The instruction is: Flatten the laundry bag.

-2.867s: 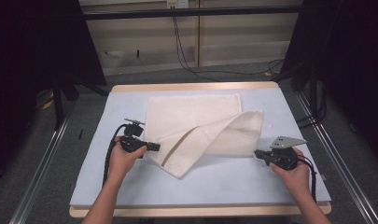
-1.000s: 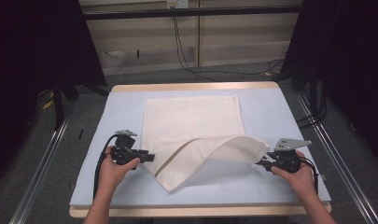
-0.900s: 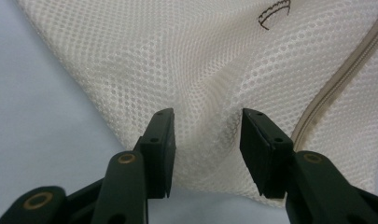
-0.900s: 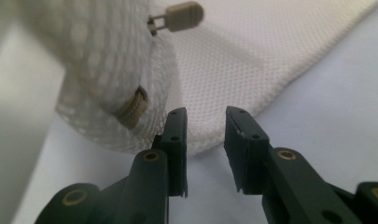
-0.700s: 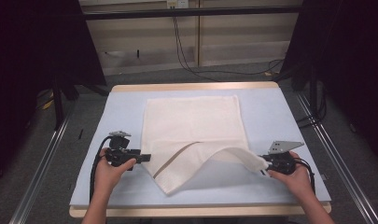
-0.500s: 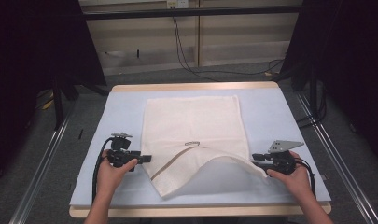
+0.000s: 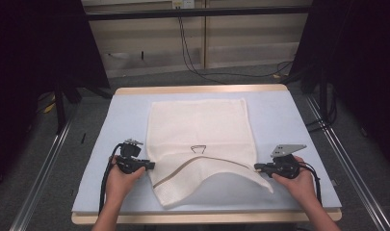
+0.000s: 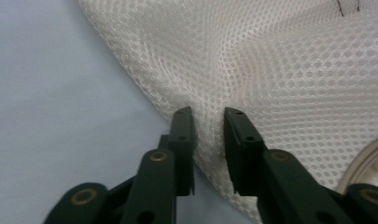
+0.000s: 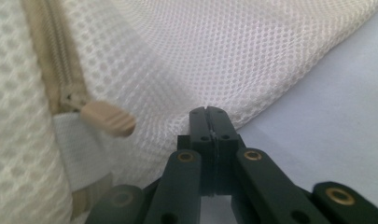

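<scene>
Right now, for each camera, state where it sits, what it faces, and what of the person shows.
High view: fixed above the person's side, looking forward and down on the table; both forearms, left gripper, right gripper.
Left gripper view: rides that gripper, faces the mesh bag; jaws parted around its edge.
Right gripper view: rides that gripper, jaws shut on the bag's edge beside the zipper pull.
All three share the bag.

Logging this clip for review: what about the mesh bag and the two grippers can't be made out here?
- High view: the left gripper and right gripper fingers are too small to judge.
- Right gripper view: whether mesh bag fabric is pinched; the closed fingers cover its edge.
- Left gripper view: zipper cut off at the frame edge.
</scene>
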{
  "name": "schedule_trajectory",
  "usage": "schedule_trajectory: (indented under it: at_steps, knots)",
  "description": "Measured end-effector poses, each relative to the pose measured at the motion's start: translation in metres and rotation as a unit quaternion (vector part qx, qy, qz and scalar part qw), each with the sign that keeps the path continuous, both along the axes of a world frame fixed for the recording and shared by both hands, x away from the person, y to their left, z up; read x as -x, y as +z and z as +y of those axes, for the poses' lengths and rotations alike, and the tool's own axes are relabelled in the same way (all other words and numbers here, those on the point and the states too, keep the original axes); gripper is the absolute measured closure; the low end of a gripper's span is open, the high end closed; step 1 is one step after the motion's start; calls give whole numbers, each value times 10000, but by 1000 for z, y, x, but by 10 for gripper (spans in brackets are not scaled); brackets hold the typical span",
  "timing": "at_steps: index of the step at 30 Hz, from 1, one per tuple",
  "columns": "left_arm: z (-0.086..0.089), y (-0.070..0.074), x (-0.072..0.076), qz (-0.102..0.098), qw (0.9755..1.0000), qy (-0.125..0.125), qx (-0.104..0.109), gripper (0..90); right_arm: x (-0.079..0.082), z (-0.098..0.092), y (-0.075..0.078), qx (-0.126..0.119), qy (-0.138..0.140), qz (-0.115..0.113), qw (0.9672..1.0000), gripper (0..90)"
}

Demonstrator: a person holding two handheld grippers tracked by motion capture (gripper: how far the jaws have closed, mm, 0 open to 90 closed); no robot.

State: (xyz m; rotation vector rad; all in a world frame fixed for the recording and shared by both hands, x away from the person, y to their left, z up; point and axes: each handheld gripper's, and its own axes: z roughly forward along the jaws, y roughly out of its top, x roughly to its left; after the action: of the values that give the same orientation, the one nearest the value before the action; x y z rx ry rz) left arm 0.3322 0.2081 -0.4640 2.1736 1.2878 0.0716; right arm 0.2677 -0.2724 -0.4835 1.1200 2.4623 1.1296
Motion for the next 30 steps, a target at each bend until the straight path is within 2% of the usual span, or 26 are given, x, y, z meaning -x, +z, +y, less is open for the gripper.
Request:
schedule_trajectory:
  at_steps: [1, 4, 6, 8, 10, 11, 14, 17, 18, 21, 23, 25, 26, 27, 28, 29, 30]
  knots:
    - [0, 0, 0, 9, 10000, -47, -54, 773, -1, 1, 1, 3, -37, 53, 10000, 900]
    - [-2, 2, -3, 4, 9997, -178, -152, 828, -4, 1, 2, 73, -125, -32, 9999, 900]
    - [-2, 4, -7, -47, 9997, -161, -164, 840, -7, -1, 3, 77, -219, -97, 9997, 900]
    - [1, 3, -13, -78, 9999, -87, -111, 843, -10, -1, 5, 242, -333, -202, 9989, 900]
    - [3, 2, -18, -63, 10000, -13, -1, 843, -15, -2, 5, 154, -369, -237, 9989, 900]
    - [5, 2, -22, -69, 9999, -70, -51, 843, -16, -2, 5, 167, -402, -209, 9988, 900]
    - [6, 1, -27, -138, 9999, 25, 0, 842, -20, -2, 4, 120, -405, -215, 9989, 900]
    - [7, 1, -28, -145, 9998, 73, 114, 840, -17, -2, 5, 26, -492, -220, 9985, 900]
    - [8, 3, -27, -135, 9999, 11, 86, 838, -15, -1, 6, -53, -471, -218, 9986, 900]
    - [12, 10, -23, -235, 9993, 56, 273, 826, -7, 3, 9, -205, -402, -254, 9987, 780]
    - [15, 12, -21, -286, 9992, 38, 265, 793, -3, 7, 10, -137, -359, -302, 9988, 763]
    - [17, 13, -19, -278, 9992, 122, 244, 640, -2, 10, 8, 6, -370, -331, 9988, 665]
    - [16, 13, -18, -273, 9991, 127, 299, 612, -3, 12, 6, 141, -407, -302, 9986, 595]
    - [15, 13, -16, -291, 9991, 89, 280, 590, -4, 13, 4, 291, -411, -267, 9984, 577]
    - [15, 14, -15, -307, 9993, 47, 224, 537, -4, 14, 0, 395, -354, -337, 9980, 572]
    - [14, 14, -12, -387, 9991, 49, 147, 501, -4, 14, 0, 379, -363, -340, 9980, 568]
    - [14, 14, -11, -372, 9992, 42, 126, 466, -5, 14, 1, 389, -419, -305, 9979, 561]
